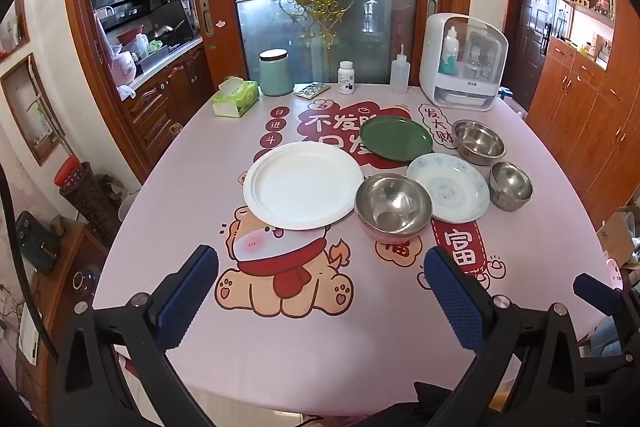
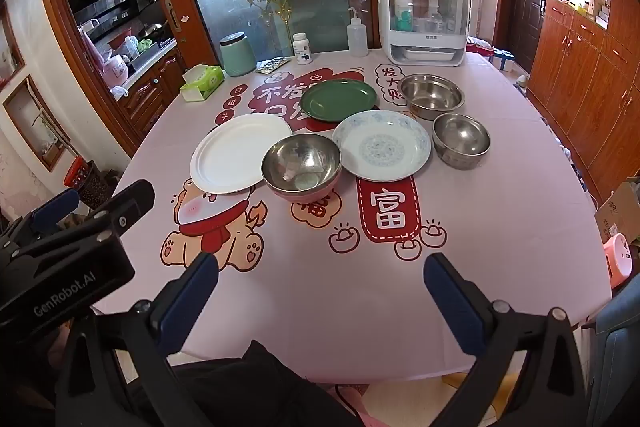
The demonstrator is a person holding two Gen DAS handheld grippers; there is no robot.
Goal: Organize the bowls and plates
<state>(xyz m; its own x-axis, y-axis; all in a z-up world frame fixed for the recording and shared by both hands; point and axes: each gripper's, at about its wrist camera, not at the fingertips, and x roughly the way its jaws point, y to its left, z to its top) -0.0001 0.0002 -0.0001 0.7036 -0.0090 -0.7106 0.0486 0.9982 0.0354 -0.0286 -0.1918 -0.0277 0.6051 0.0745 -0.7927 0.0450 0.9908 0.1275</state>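
Near the middle of the table (image 1: 168,187), three plates and three metal bowls lie close together on the pink printed cloth. At the left of the group is the white plate (image 1: 303,185), and the pink-bottomed bowl (image 1: 393,205) sits just beside its right edge. Behind them lies the green plate (image 1: 396,138), and to the right of the pink-bottomed bowl is the blue-patterned plate (image 1: 448,187), its rim just beside that bowl. A large steel bowl (image 1: 479,142) stands at the far right, with a small steel bowl (image 1: 511,185) in front of it. Along the far edge stand a tissue box (image 1: 235,97), a green canister (image 1: 275,73), a pill bottle (image 1: 346,77), a squeeze bottle (image 1: 399,71) and a white cabinet (image 1: 462,63). The left claw (image 1: 320,291) hangs over the near edge, spread wide and holding nothing; the right claw (image 2: 320,291) is likewise wide open and empty, well short of the dishes.
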